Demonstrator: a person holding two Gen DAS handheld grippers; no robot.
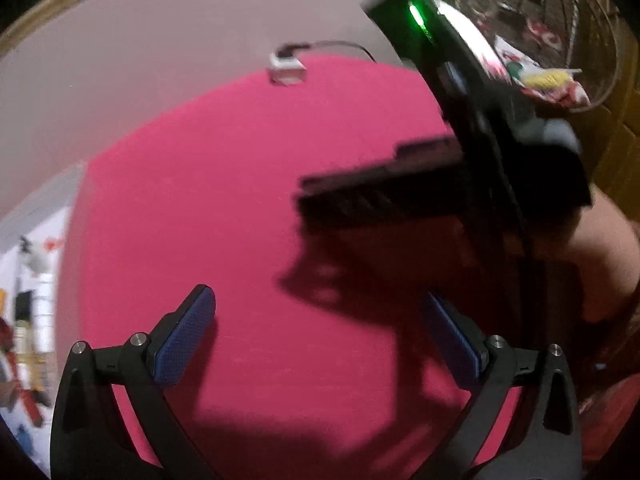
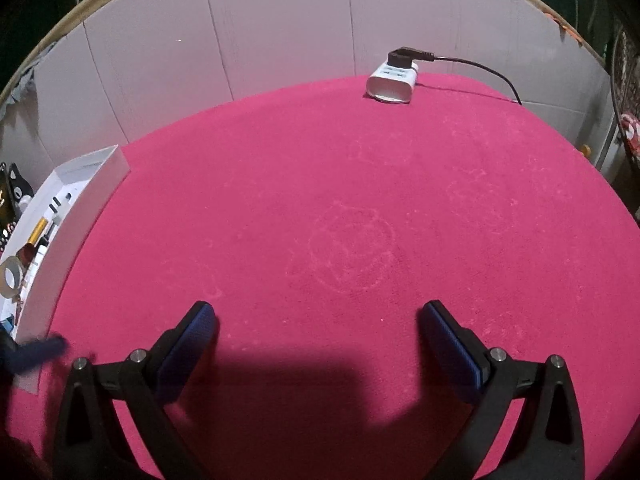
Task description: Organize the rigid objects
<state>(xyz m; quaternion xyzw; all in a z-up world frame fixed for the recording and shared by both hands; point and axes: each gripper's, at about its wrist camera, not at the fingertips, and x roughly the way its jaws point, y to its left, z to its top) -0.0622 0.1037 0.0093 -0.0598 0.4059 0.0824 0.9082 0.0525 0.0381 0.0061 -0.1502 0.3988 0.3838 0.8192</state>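
Right wrist view: the right gripper (image 2: 318, 314) hovers over the pink cloth-covered surface (image 2: 360, 200) with its blue-padded fingers (image 2: 188, 344) spread wide, nothing between them and nothing touched. To its left, at the surface's edge, lies a white tray (image 2: 80, 208) holding small rigid items, among them a gold tube (image 2: 38, 230) and a roll of tape (image 2: 12, 276). At the far edge stands a white power strip (image 2: 392, 86) with a black plug (image 2: 404, 58) in its top and a cable trailing right.

Left wrist view: the left gripper (image 1: 318, 312) likewise has its fingers far apart and empty above the same pink cloth. The right gripper's black body, blurred and showing a green light (image 1: 416, 16), crosses in from the right ahead of it. The power strip appears small and blurred beyond.
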